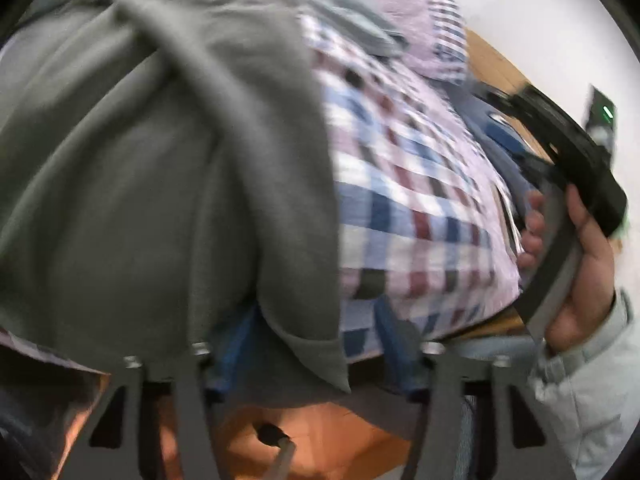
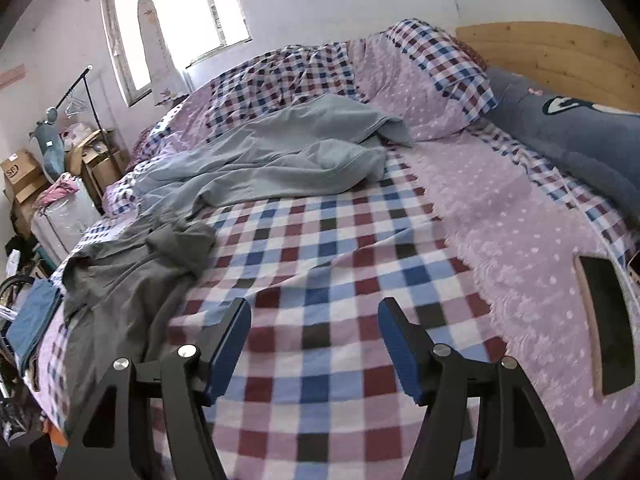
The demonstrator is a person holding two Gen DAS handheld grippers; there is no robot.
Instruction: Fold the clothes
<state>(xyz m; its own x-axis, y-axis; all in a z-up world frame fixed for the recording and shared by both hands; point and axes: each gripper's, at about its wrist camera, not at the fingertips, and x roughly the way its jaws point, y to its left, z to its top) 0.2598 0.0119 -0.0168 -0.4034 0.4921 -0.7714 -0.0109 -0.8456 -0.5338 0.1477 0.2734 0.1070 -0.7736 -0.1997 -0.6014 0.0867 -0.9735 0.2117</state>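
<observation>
Only legible writing: "SF" on a cardboard box (image 2: 18, 168) left of the bed (image 2: 340, 264). Grey garment (image 2: 132, 280) lies crumpled at the bed's left edge, beside a pale blue garment (image 2: 280, 156). Right tongs (image 2: 314, 344) open, nothing between the pads, checked sheet below. Left view heavily blurred: grey cloth drapes between the left tongs (image 1: 316, 354); actual grip can't be told. Dark slab (image 2: 608, 320) unidentifiable.

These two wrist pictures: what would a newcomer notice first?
The checked bedsheet fills the right wrist view, with the open right hand-held gripper above it. A crumpled grey garment lies at the bed's left edge; in the left wrist view it drapes over the left hand-held gripper.
</observation>
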